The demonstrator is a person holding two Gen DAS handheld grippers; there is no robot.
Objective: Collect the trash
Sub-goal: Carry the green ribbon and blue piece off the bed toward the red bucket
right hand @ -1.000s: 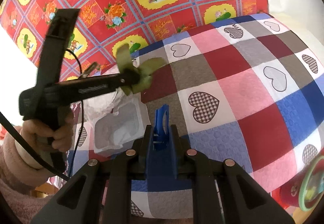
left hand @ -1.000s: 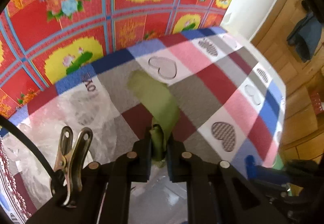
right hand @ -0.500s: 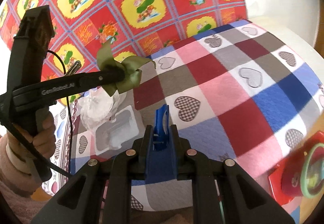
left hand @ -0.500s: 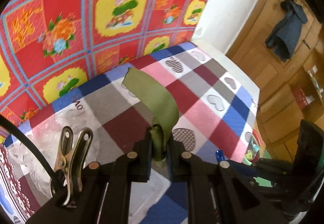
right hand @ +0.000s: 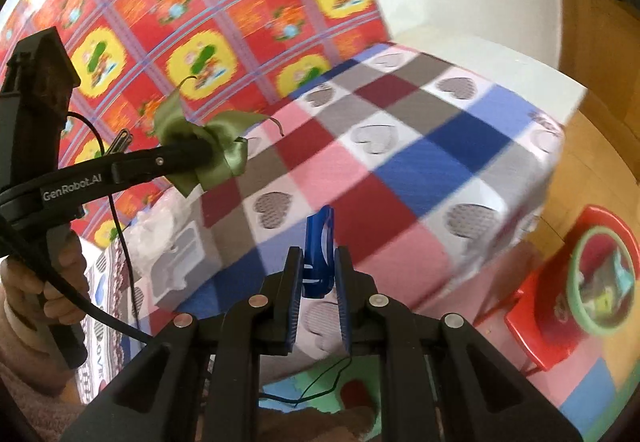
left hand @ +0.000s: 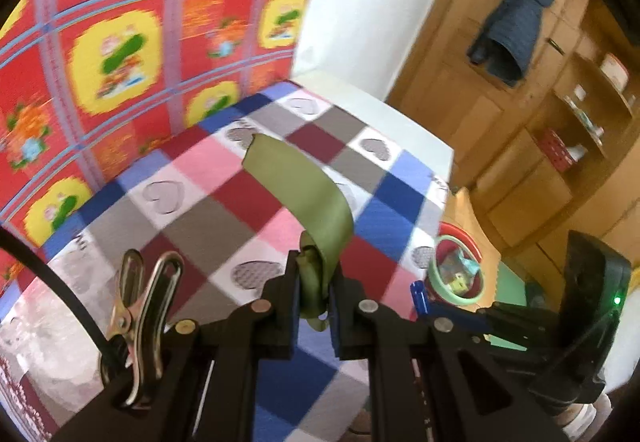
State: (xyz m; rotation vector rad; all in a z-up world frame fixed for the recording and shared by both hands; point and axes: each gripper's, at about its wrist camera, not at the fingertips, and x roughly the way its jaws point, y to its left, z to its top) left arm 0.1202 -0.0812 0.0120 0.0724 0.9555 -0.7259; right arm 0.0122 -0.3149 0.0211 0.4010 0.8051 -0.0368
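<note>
My left gripper [left hand: 314, 292] pinched a green ribbon [left hand: 304, 186]; my right gripper [right hand: 318, 274] clamped a blue plastic piece [right hand: 319, 242] above the checked bed [right hand: 400, 162].

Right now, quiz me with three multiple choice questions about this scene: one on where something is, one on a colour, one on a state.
1. Where is the green-rimmed bin?
A. on the bed
B. on a red stool beside the bed
C. hung on the wall

2. What colour is the ribbon in the left gripper?
A. olive green
B. blue
C. white

3. How is the right gripper?
A. open, nothing between the pads
B. shut on a blue plastic piece
C. shut on a tissue

Answers: 1 B, the bin stands on the stool off the checked bedspread's edge. 2 A, the clamped ribbon is olive. 3 B, the blue piece sticks up between the closed pads.
</note>
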